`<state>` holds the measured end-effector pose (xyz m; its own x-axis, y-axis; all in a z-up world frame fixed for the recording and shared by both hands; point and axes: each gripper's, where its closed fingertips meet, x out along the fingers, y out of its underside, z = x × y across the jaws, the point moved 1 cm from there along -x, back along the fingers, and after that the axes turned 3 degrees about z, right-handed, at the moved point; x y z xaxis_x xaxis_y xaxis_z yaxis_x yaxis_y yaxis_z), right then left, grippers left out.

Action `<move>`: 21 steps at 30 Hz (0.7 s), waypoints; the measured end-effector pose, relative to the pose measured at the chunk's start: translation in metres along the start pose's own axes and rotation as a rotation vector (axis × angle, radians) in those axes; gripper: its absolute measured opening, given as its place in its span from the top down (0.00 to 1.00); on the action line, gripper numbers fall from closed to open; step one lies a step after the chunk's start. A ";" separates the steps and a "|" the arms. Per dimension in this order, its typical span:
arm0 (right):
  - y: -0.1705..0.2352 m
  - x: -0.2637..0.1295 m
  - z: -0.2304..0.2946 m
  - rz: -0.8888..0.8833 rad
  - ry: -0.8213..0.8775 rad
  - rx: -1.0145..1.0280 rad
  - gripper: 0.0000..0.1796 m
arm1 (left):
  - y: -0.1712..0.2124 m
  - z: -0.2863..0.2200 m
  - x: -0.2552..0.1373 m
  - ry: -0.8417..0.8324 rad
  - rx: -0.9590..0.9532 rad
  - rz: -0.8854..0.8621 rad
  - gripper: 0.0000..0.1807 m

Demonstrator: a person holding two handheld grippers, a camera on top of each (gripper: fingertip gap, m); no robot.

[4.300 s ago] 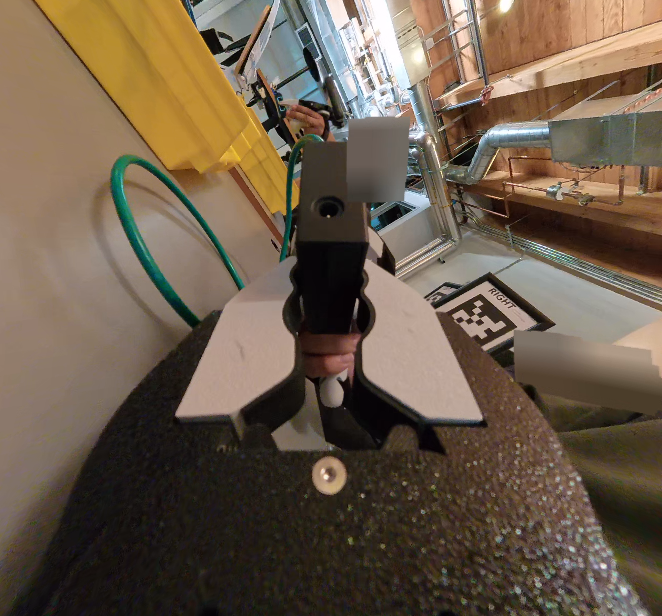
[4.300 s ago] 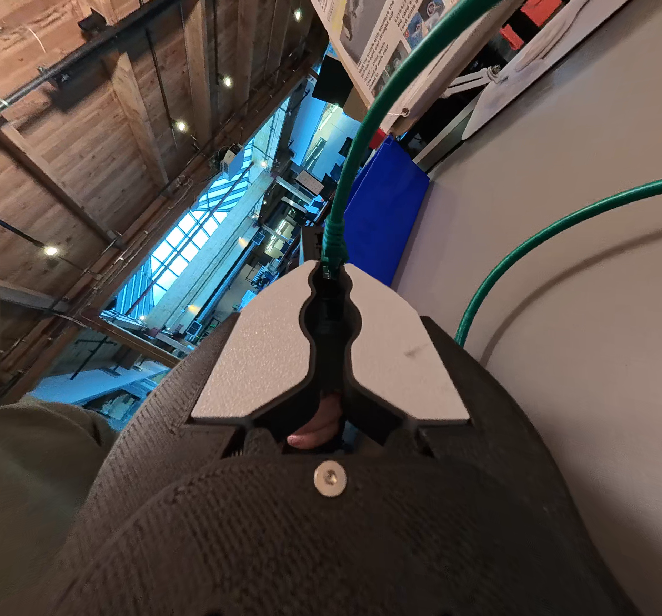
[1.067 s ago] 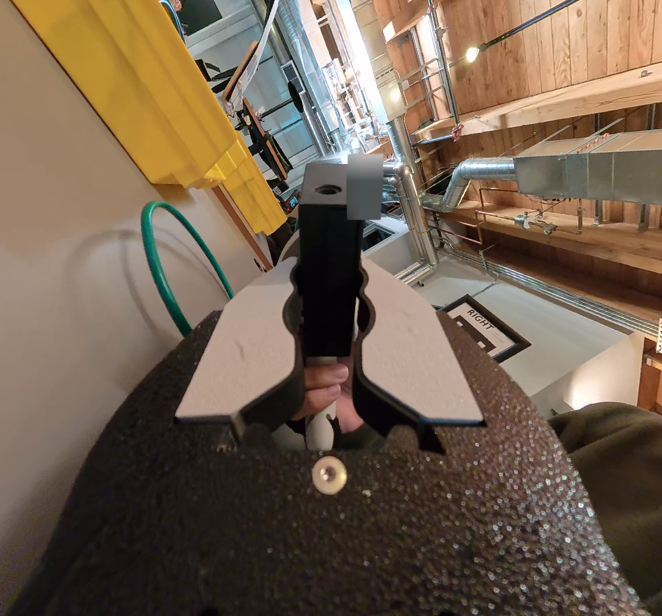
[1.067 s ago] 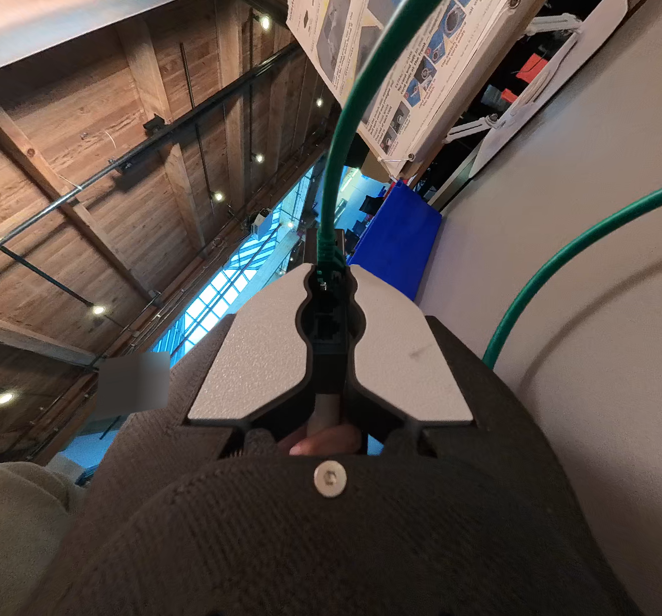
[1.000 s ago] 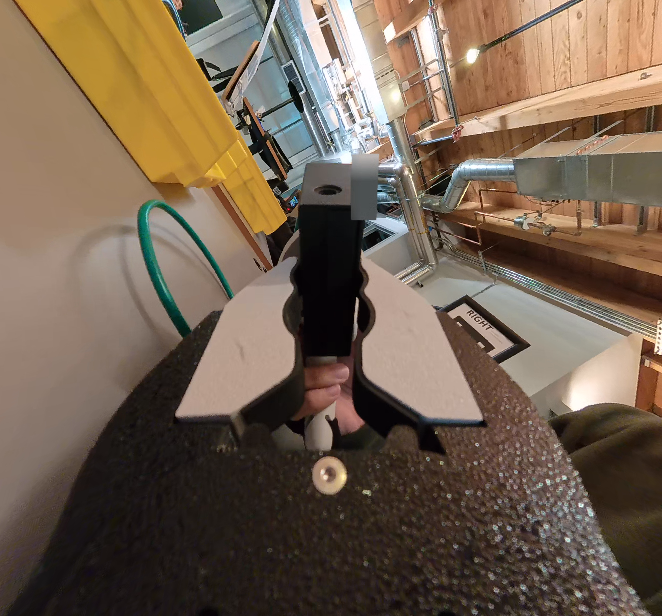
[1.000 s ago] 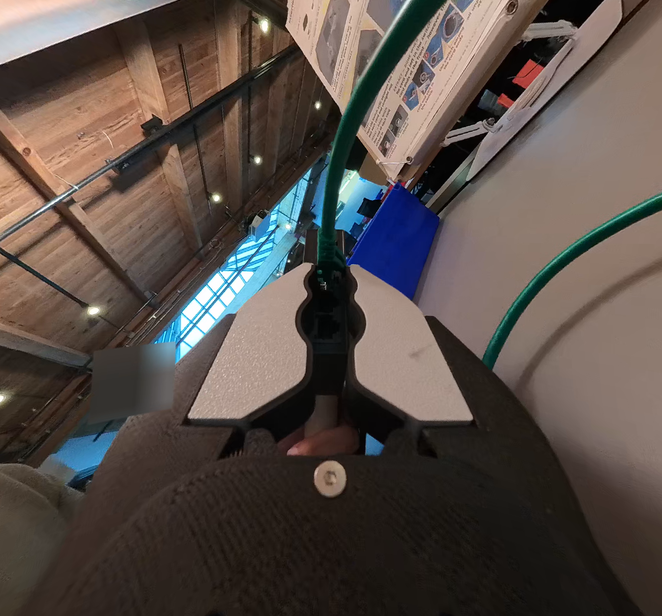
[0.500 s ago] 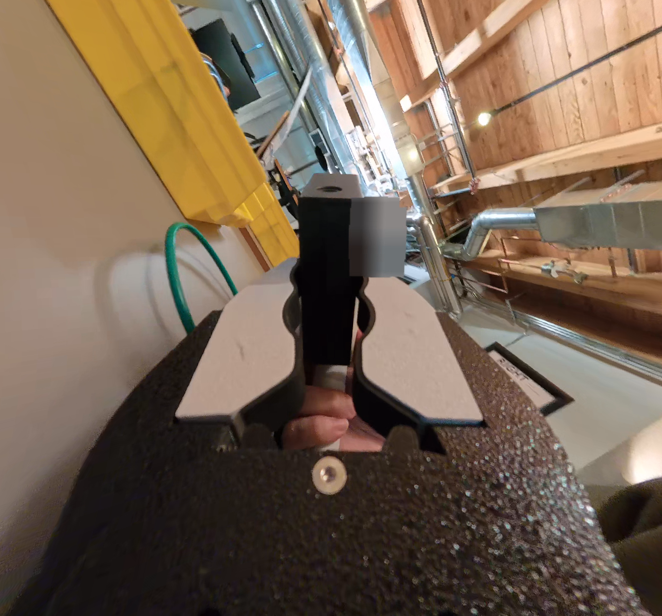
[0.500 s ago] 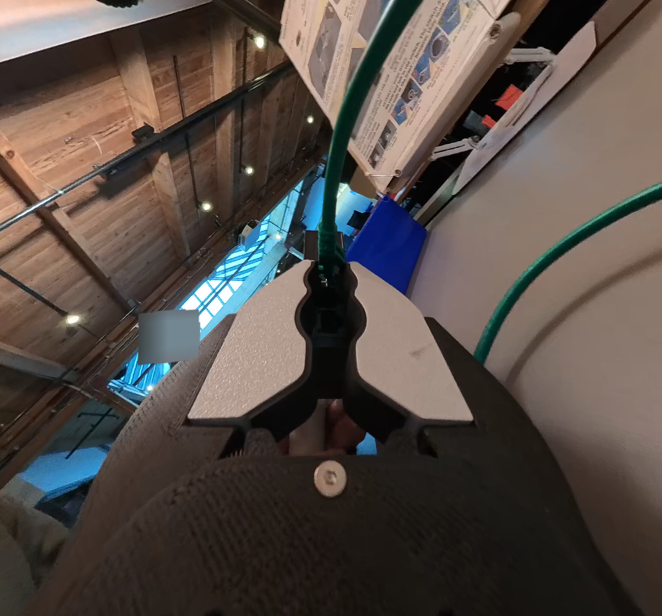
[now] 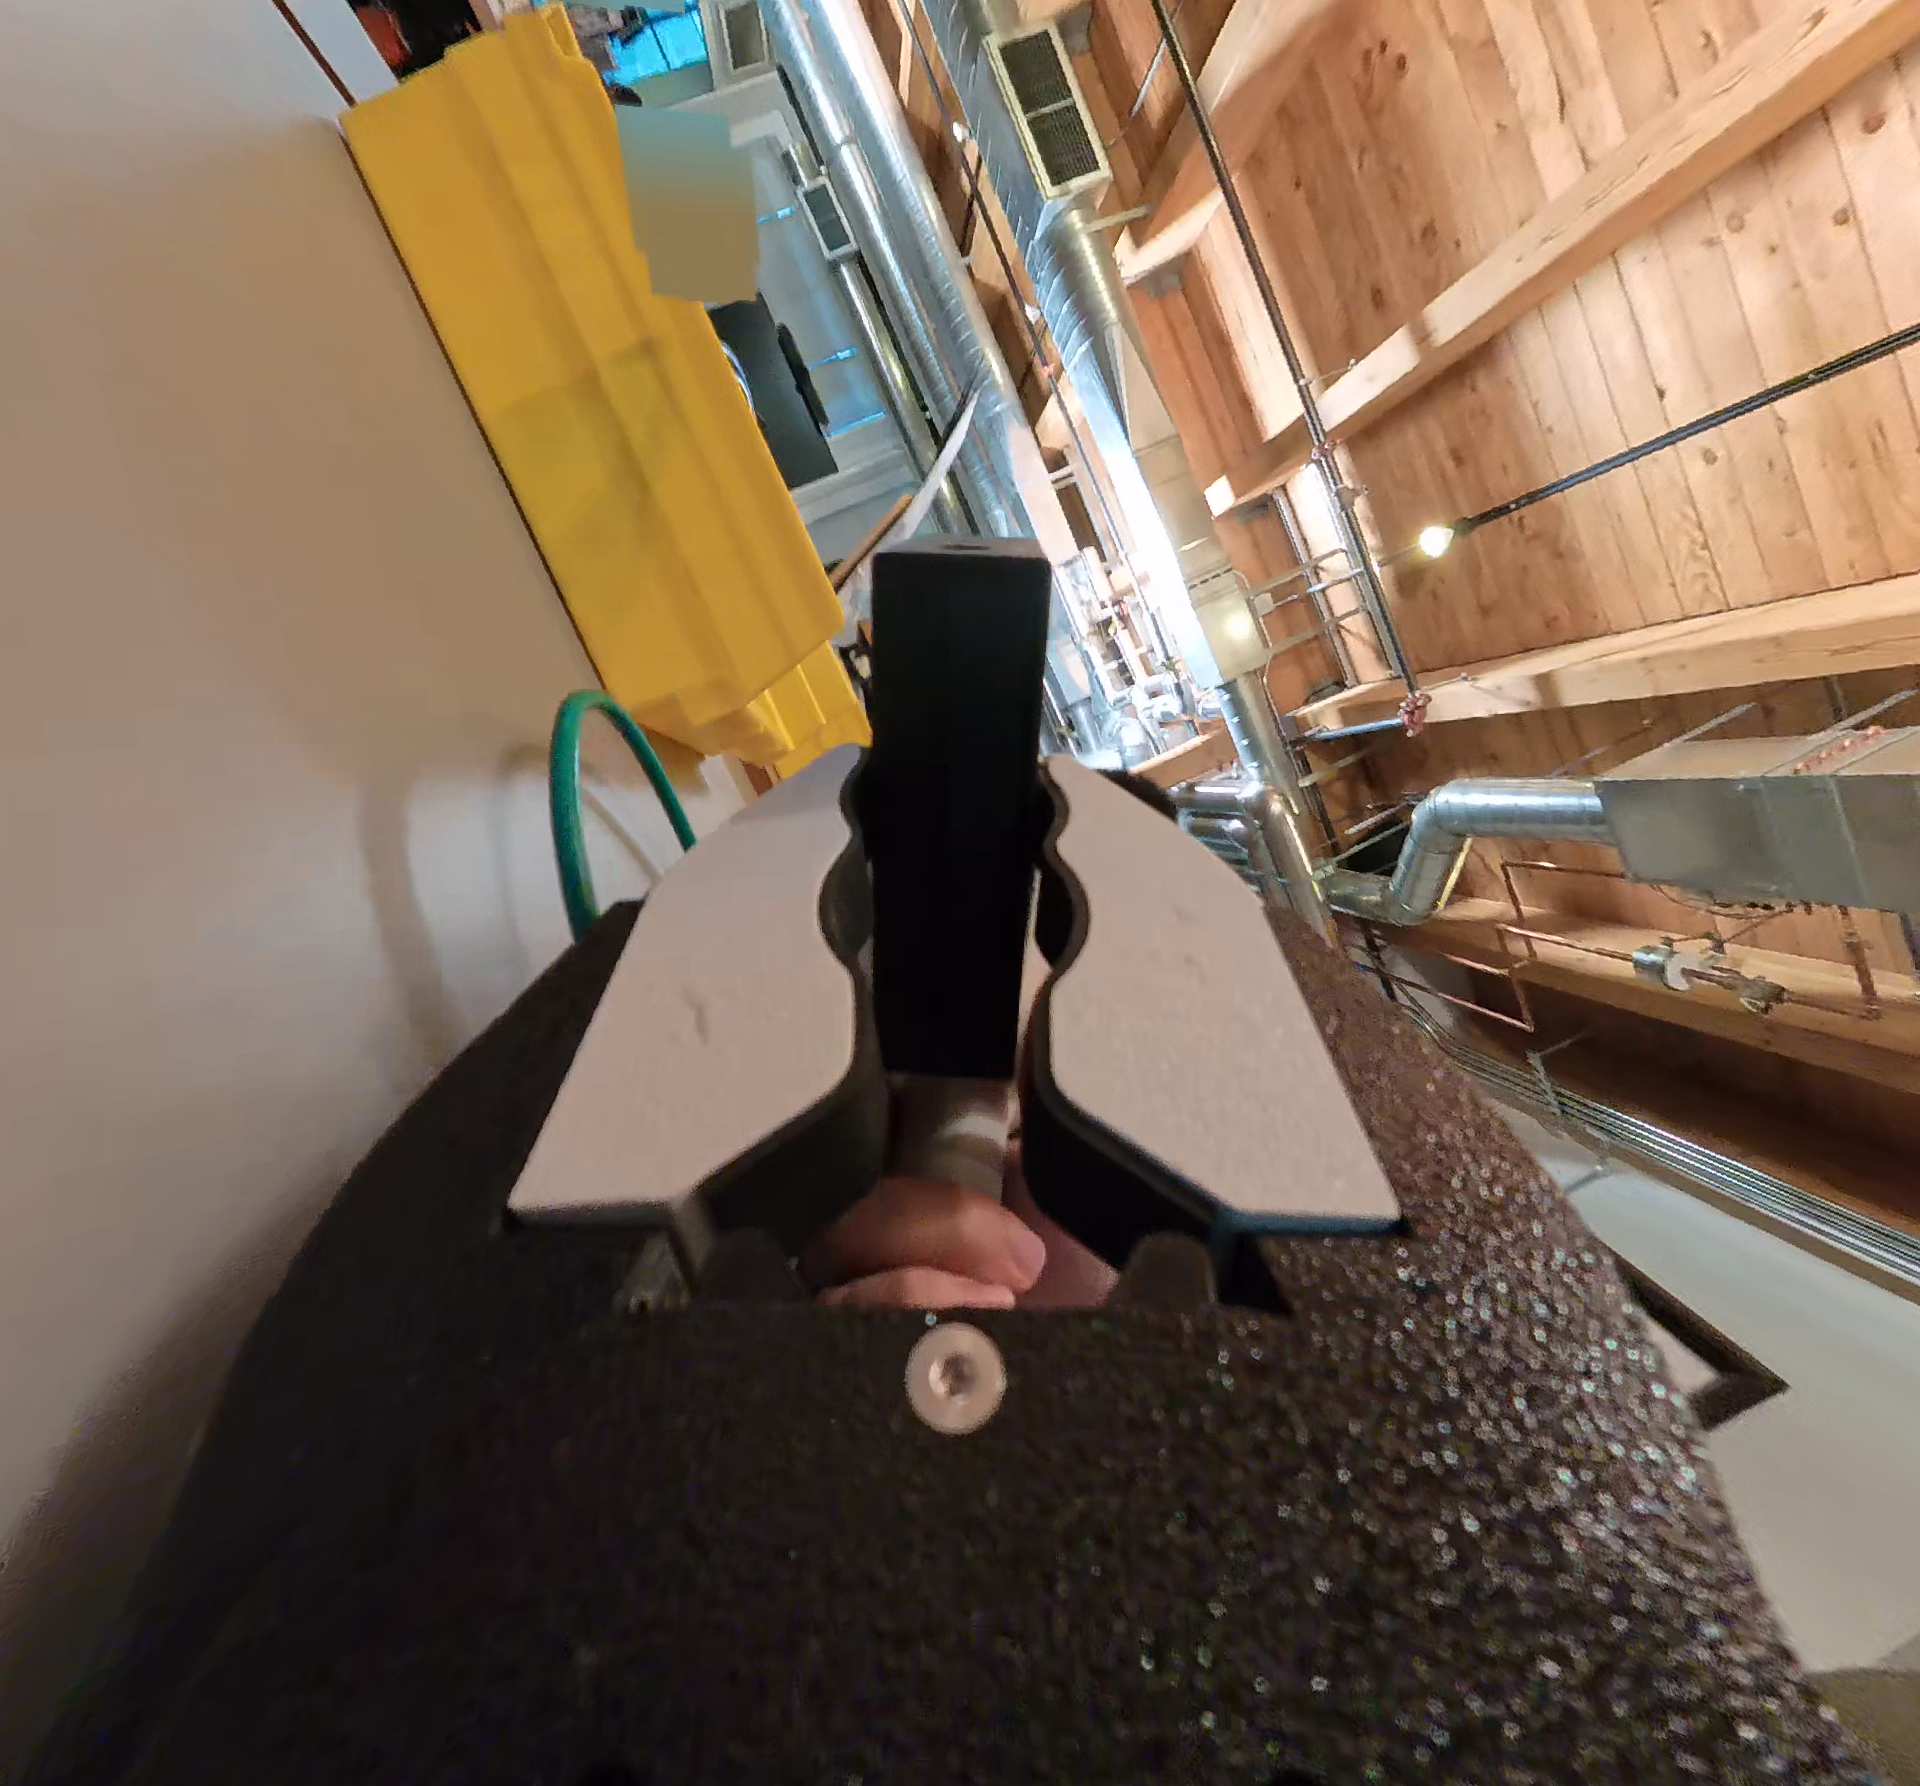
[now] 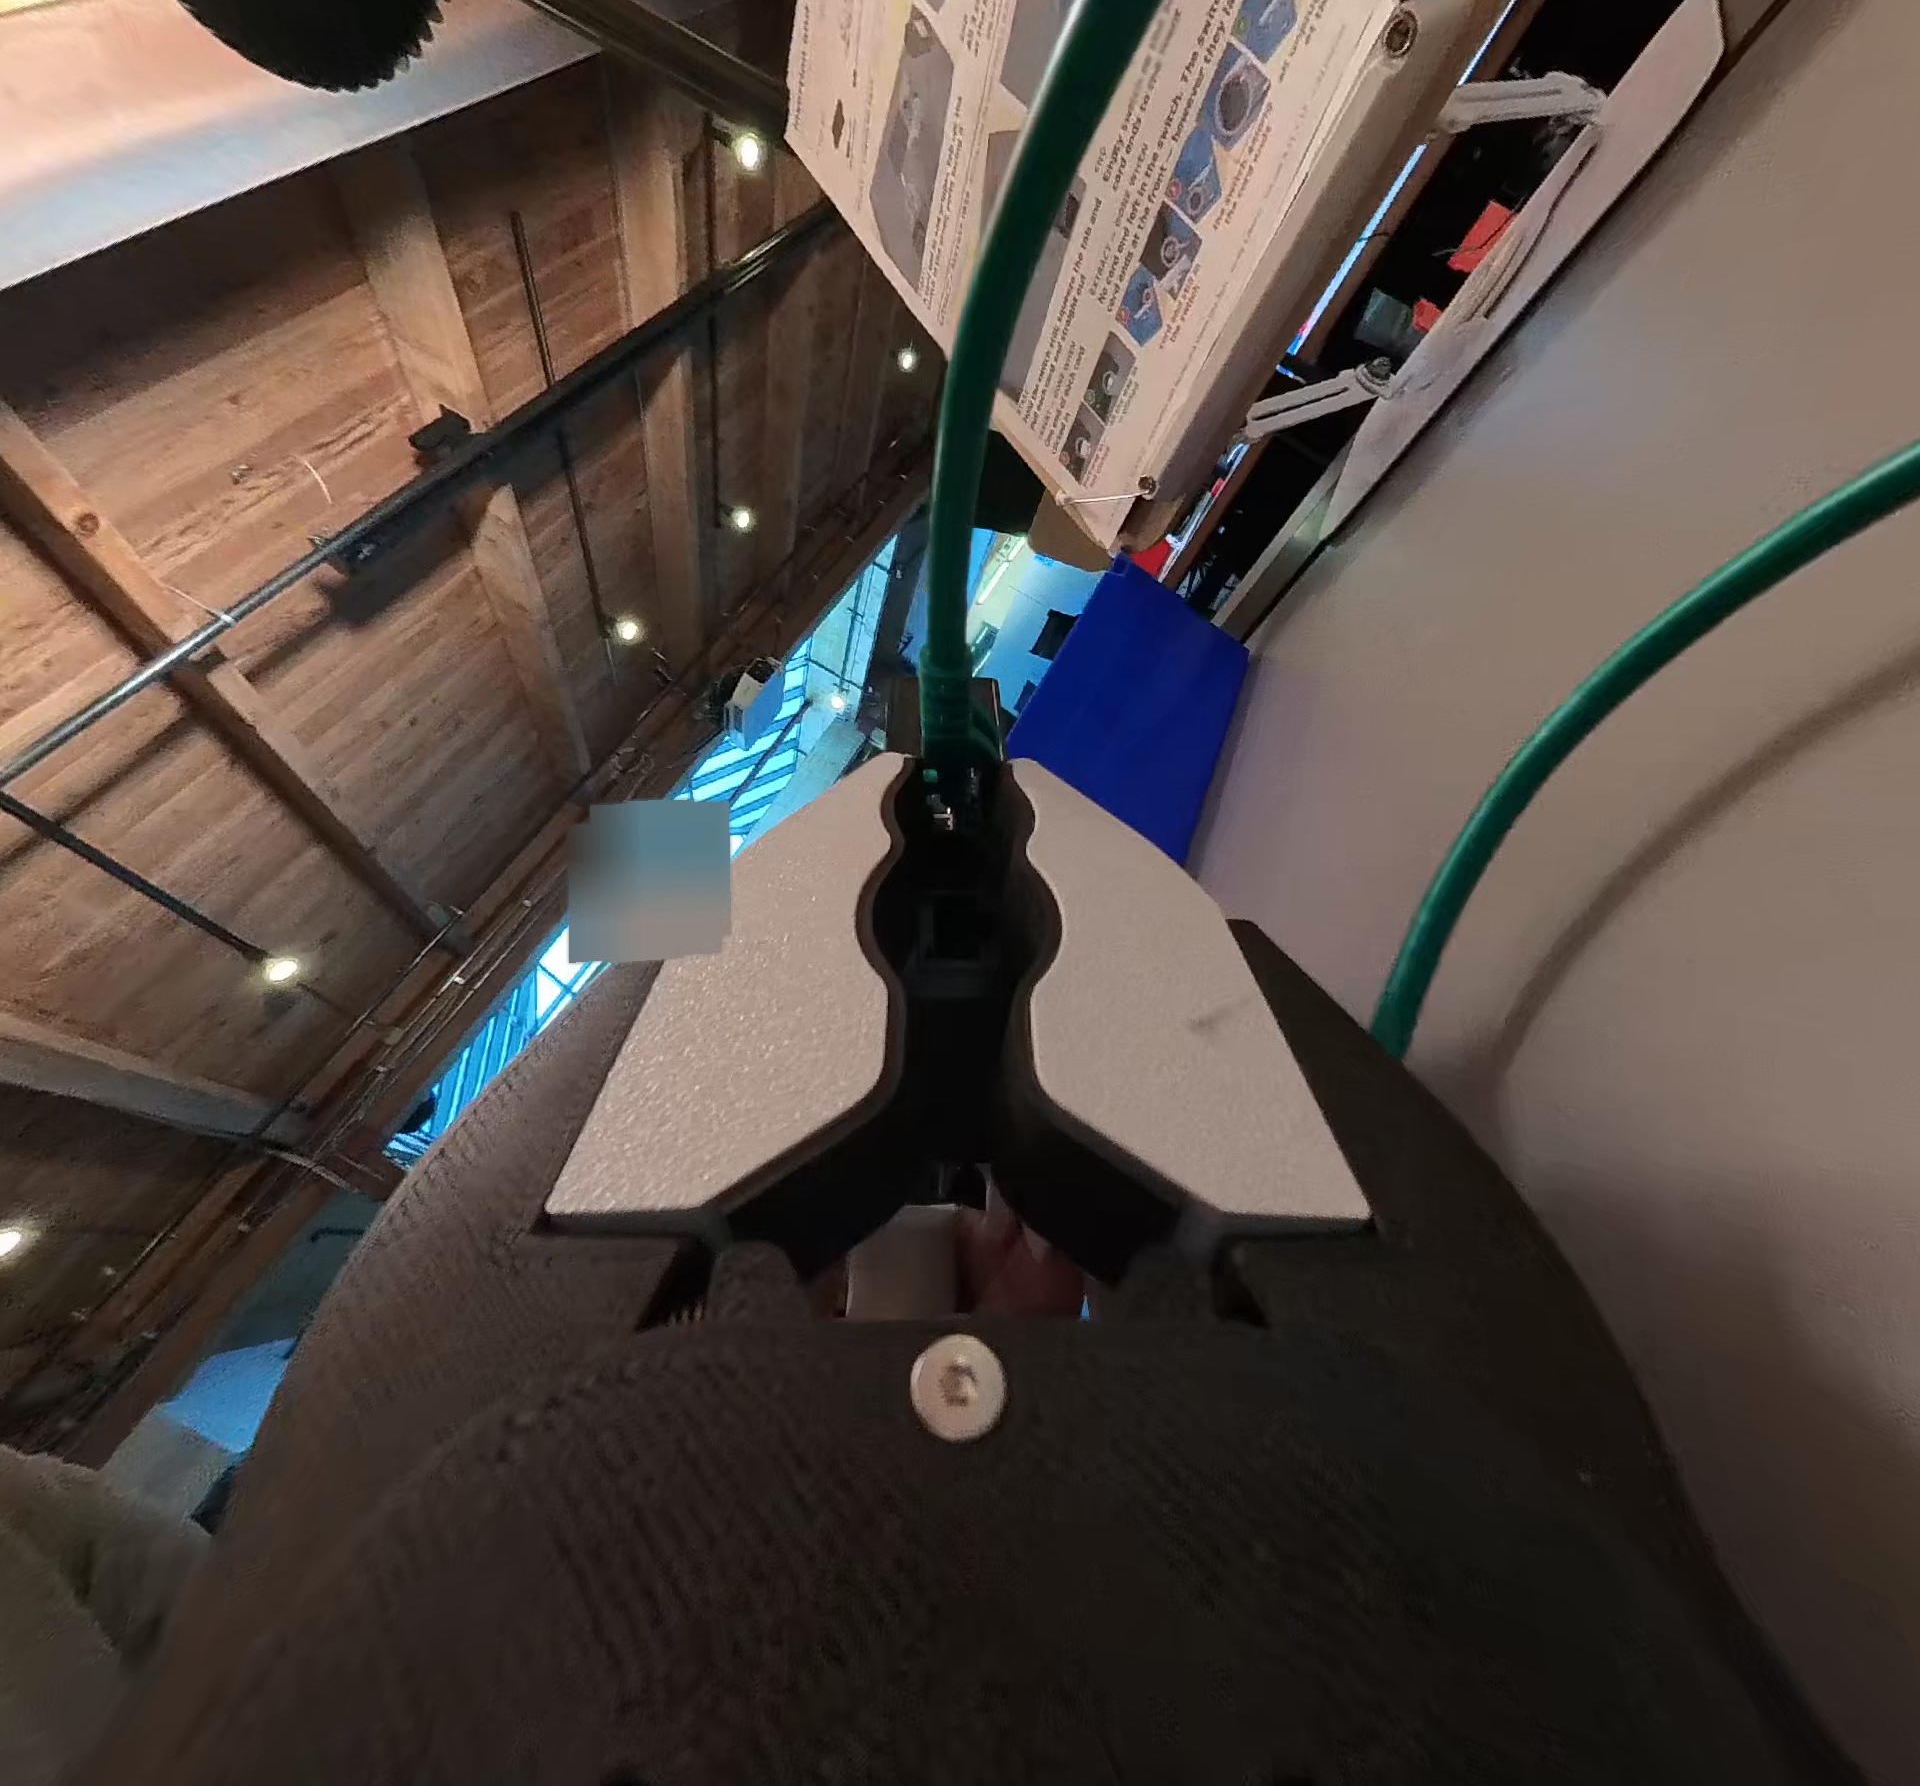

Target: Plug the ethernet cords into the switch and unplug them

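Note:
In the left wrist view my left gripper (image 9: 951, 780) is shut on the black switch (image 9: 956, 656), which sticks out past the fingertips, end on. A loop of green ethernet cord (image 9: 582, 728) lies on the pale table (image 9: 208, 593) to its left. In the right wrist view my right gripper (image 10: 951, 770) is shut at the plug end of a green cord (image 10: 971, 386). The green boot (image 10: 948, 708) pokes out past the fingertips. A black body with a square opening fills the gap between the jaws. I cannot tell whether the plug sits in a port.
Yellow bins (image 9: 582, 365) stand on the table behind the cord loop. A blue bin (image 10: 1122, 697) and a printed sheet on a board (image 10: 1091, 126) stand at the table's far side. Another run of green cord (image 10: 1558, 749) curves over the table (image 10: 1714, 801) on the right.
Both grippers have tilted further up toward the ceiling. The switch's end face has turned almost out of sight. Both grips are unchanged.

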<state>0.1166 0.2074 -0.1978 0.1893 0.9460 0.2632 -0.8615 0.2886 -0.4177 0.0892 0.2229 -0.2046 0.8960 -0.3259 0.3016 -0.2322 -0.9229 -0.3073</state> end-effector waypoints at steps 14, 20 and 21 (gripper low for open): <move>0.001 0.004 0.006 0.083 0.007 -0.081 0.93 | -0.006 -0.002 -0.002 0.052 -0.068 -0.062 0.85; -0.037 -0.020 -0.005 0.004 0.061 -0.147 0.93 | -0.048 -0.016 -0.024 0.004 0.132 -0.141 0.85; -0.031 -0.014 0.008 0.054 -0.024 -0.132 0.93 | -0.046 -0.024 -0.021 0.020 0.156 -0.142 0.85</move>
<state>0.1367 0.1836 -0.1814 0.1315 0.9573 0.2576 -0.8006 0.2558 -0.5418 0.0717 0.2678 -0.1753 0.9076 -0.2005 0.3688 -0.0415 -0.9172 -0.3963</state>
